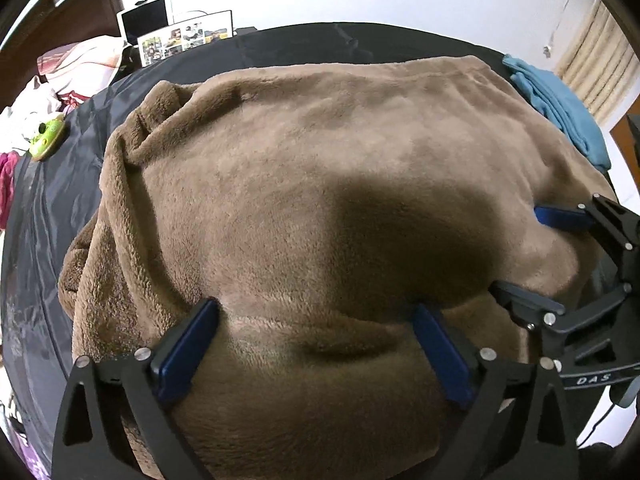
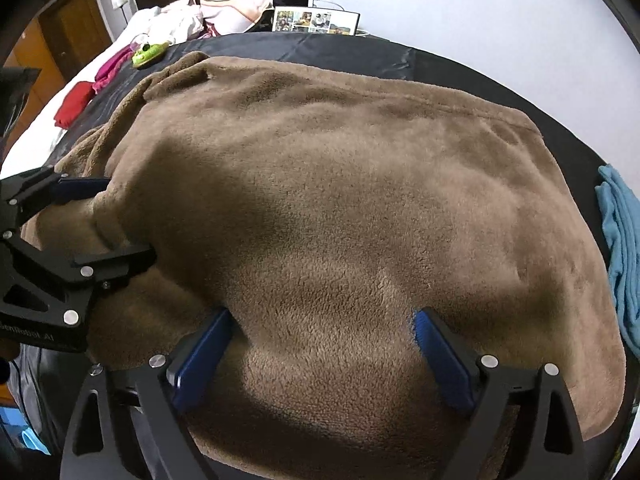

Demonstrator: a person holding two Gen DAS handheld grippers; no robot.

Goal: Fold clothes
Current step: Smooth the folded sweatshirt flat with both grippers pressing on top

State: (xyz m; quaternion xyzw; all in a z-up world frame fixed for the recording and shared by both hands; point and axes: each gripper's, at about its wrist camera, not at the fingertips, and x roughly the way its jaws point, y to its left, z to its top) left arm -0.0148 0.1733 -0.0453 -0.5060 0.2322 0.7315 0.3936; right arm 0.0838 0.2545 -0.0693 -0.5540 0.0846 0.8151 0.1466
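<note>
A brown fleece garment lies spread over a black cover on the bed, its collar or hood bunched at the far left. My left gripper is open wide at the garment's near edge, fleece bulging between its blue pads. My right gripper stands open just to the right, also against the fleece. In the right wrist view the same garment fills the frame. There the right gripper is open over the near edge, and the left gripper is open at the left side.
A folded blue garment lies at the cover's right edge. A green toy sits far left. Red cloth, pink cloth and pillows lie beyond it. A photo frame and a tablet stand at the back wall.
</note>
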